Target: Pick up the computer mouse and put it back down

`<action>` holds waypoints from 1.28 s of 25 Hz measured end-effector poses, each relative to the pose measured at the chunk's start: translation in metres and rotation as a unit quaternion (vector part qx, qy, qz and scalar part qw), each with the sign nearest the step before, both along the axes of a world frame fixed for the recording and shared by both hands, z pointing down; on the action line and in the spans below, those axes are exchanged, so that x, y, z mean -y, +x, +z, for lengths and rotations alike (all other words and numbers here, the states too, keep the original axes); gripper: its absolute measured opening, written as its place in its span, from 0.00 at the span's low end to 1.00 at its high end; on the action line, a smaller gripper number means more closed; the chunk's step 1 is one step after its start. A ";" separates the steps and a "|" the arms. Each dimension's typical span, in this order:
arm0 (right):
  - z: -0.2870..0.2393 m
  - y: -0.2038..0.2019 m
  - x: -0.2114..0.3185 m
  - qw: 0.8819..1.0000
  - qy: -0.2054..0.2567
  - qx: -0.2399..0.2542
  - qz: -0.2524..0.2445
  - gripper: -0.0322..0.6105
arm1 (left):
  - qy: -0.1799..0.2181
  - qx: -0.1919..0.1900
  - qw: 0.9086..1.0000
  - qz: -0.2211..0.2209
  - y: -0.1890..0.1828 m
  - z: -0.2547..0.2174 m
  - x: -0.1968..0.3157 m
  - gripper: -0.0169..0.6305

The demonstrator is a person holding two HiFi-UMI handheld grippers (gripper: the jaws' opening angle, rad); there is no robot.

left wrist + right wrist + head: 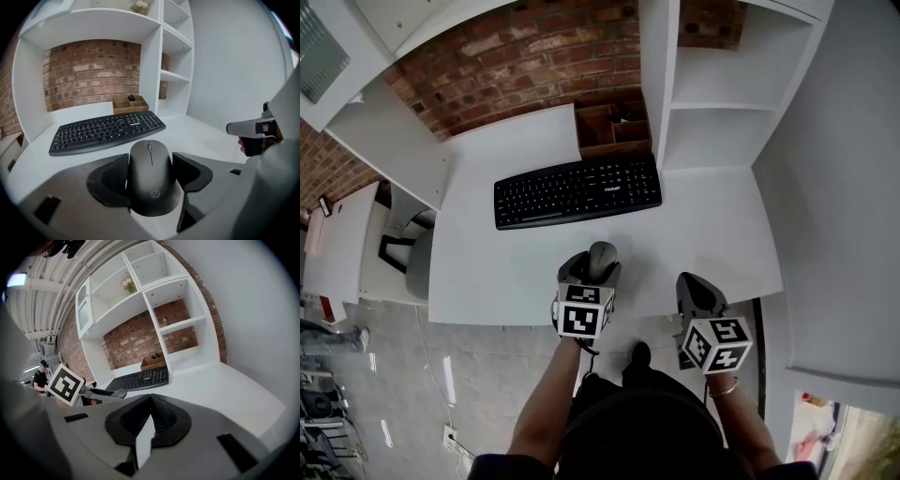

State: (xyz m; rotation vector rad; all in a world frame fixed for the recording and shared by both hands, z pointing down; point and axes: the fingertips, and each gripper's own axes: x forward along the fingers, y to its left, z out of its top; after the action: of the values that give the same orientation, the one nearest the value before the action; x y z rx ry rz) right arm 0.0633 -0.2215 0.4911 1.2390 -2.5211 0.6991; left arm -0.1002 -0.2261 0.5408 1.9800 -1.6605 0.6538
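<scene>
A black computer mouse (151,187) sits between the jaws of my left gripper (151,159), which is shut on its two sides. In the head view the mouse (603,255) is near the front edge of the white desk (712,225), just ahead of the left gripper (591,267). I cannot tell whether the mouse touches the desk. My right gripper (695,284) hovers at the desk's front edge, to the right of the mouse. Its pads meet with nothing between them (150,401).
A black keyboard (577,190) lies across the desk beyond the mouse. A brown wooden organiser (609,129) stands behind it against the brick wall. White shelving (712,84) rises at the right. Bare desk lies to the right of the keyboard.
</scene>
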 end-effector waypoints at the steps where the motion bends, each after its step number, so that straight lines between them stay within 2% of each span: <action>1: -0.001 0.003 0.000 1.000 0.002 0.001 0.003 0.05 | 0.004 0.001 1.000 0.004 0.004 -0.004 0.002 0.46; 15: -0.024 0.062 0.000 0.997 0.027 0.012 0.068 0.06 | 0.040 0.010 0.997 0.070 0.065 -0.045 0.029 0.46; 27: -0.026 0.097 0.005 0.991 0.026 0.002 0.135 0.06 | 0.024 0.008 0.986 0.164 0.122 -0.033 0.057 0.46; 32: -0.024 0.101 0.017 0.988 0.021 -0.003 0.150 0.05 | 0.010 0.008 0.983 0.181 0.130 -0.021 0.076 0.46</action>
State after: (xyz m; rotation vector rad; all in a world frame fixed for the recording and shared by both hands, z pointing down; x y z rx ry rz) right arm 0.1639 -0.2388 0.4666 1.6545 -2.3779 0.7065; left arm 0.0301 -0.3019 0.5201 2.3202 -1.3273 0.7831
